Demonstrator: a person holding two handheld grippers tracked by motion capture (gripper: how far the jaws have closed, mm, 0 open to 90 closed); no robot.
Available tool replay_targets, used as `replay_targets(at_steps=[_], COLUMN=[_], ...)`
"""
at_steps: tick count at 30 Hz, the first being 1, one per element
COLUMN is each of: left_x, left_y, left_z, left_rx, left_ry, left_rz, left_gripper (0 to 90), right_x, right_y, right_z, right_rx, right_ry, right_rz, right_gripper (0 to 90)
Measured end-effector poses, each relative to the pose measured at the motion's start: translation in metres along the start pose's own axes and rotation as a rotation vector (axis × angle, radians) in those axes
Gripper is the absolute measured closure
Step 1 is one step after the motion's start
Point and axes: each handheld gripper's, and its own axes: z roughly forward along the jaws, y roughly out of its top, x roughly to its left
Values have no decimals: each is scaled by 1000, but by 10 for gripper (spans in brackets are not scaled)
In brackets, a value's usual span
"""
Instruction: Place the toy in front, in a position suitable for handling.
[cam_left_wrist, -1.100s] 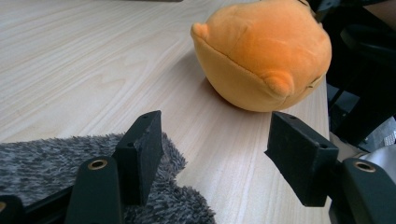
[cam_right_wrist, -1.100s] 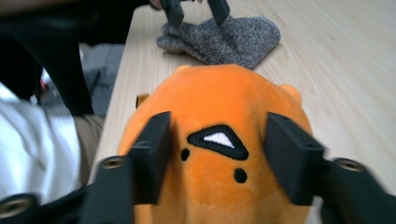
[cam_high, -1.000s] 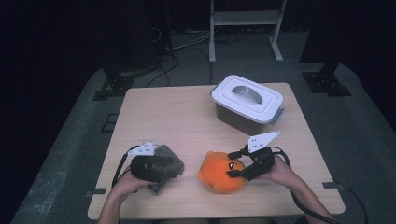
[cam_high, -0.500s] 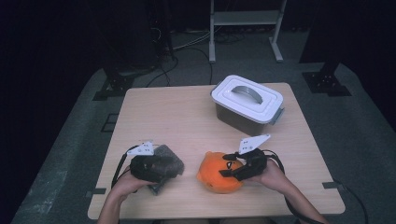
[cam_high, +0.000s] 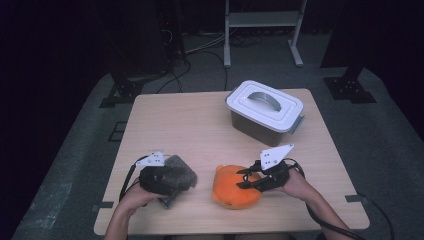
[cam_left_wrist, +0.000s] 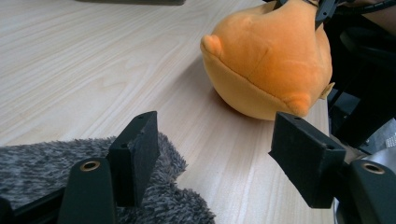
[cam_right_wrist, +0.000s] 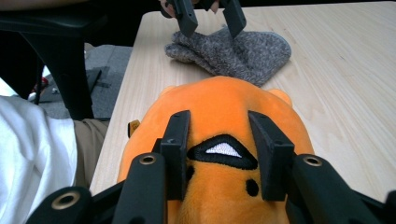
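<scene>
Right gripper (cam_right_wrist: 219, 149) jaws have just been closing, now pinching the orange plush (cam_right_wrist: 224, 112) between them. Squeeze firm, lift straight. Left gripper (cam_left_wrist: 219, 163) half open, empty, over grey mitt (cam_left_wrist: 42, 163).

Even, soft light falls on the table (cam_high: 200, 125) against dark surroundings; the high view is slightly soft.

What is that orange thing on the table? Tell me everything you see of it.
The orange plush toy is a round, soft, fuzzy animal shape with small nub ears, an embroidered black mouth with a white patch, and black dots. It lies on the wooden table near the front edge, right of the grey fuzzy cloth. The right tongs have just been closing and press into its face from both sides.
</scene>
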Motion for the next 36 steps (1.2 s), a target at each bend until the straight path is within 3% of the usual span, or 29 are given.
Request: replay_targets(at_steps=[2, 6, 12, 17, 36], left_x=[0, 0, -2, 0, 0], left_y=[0, -1, 2, 1, 1], left_z=[0, 0, 0, -1, -2], left_rx=[0, -5, -15, -17, -16], left_ry=[1, 1, -1, 8, 29], left_rz=[0, -5, 2, -3, 3], left_gripper=[307, 288, 279, 266, 210], right_x=[-1, -5, -5, -8, -32], right_y=[-5, -9, -5, -1, 9], right_z=[2, -4, -14, -28, -66], right_rx=[-8, -42, -59, -78, -38], right_ry=[-3, -3, -13, -52, -205], right_rz=[14, 101, 147, 167, 200], right_gripper=[563, 383, 300, 286, 248])
